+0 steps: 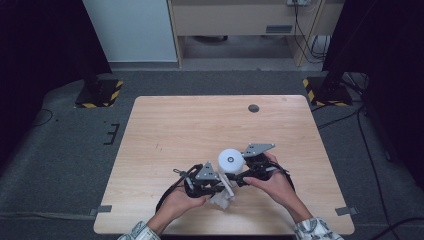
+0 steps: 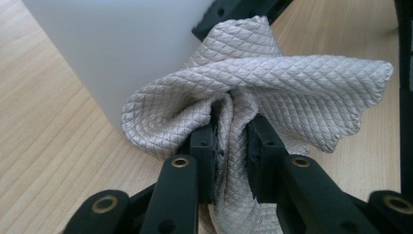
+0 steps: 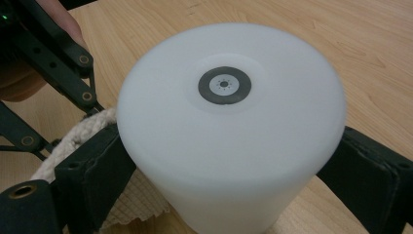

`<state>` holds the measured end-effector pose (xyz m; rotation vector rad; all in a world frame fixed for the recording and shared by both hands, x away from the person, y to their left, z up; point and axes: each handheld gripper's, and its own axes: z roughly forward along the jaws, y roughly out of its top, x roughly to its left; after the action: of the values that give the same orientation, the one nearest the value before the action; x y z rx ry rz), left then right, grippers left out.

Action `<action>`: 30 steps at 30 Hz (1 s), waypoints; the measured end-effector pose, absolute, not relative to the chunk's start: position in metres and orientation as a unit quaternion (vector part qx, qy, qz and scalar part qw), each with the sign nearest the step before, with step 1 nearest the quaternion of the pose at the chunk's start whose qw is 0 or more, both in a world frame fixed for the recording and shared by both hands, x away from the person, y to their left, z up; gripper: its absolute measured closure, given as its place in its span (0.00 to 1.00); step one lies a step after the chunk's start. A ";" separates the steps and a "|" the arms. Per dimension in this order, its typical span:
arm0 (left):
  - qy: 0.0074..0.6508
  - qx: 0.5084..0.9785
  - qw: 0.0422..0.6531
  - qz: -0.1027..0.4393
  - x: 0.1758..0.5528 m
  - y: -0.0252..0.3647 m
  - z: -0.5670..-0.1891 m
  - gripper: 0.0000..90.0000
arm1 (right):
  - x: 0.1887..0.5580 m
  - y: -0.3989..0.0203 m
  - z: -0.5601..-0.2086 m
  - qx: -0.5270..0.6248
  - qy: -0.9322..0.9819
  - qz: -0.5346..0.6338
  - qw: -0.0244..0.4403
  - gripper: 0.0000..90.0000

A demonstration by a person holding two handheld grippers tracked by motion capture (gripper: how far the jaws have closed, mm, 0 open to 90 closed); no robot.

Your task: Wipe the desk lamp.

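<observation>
Wooden counter (image 1: 165, 130): right tongs (image 3: 229, 165) clamp the white cylinder (image 3: 229, 122); left tongs (image 2: 231, 146) pinch the quilted cloth (image 2: 272, 92) against its side. Risk: wiping pressure may twist the smooth cylinder loose.

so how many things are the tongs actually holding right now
2. The left tongs pinch a quilted grey cloth near the table's front edge. The right tongs clamp a white cylinder beside the cloth.

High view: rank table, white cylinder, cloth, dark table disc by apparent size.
1. Light wooden table
2. White plastic cylinder
3. Crumpled beige quilted cloth, partly hidden by the grippers, so its place against the cylinder is unsure
4. Small dark round disc
</observation>
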<state>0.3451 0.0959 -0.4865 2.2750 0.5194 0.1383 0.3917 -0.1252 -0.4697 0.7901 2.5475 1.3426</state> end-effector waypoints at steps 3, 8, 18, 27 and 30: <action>0.203 0.899 0.383 0.055 0.346 0.095 -0.489 0.84 | 0.392 -0.125 -0.470 0.264 0.851 0.448 0.078 0.10; 0.203 0.893 0.399 0.053 0.343 0.096 -0.483 0.84 | 0.391 -0.126 -0.469 0.263 0.851 0.448 0.078 0.10; 0.197 0.899 0.389 0.046 0.343 0.086 -0.492 0.84 | 0.391 -0.126 -0.469 0.263 0.851 0.448 0.078 0.10; 0.197 0.893 0.401 0.051 0.342 0.095 -0.482 0.84 | 0.391 -0.126 -0.469 0.263 0.851 0.448 0.077 0.10; 0.204 0.888 0.407 0.057 0.345 0.102 -0.479 0.84 | 0.391 -0.126 -0.469 0.263 0.851 0.448 0.077 0.11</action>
<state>0.3454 0.1020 -0.4785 2.2403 0.5144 0.1430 0.3908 -0.1262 -0.4688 0.7877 2.5498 1.3422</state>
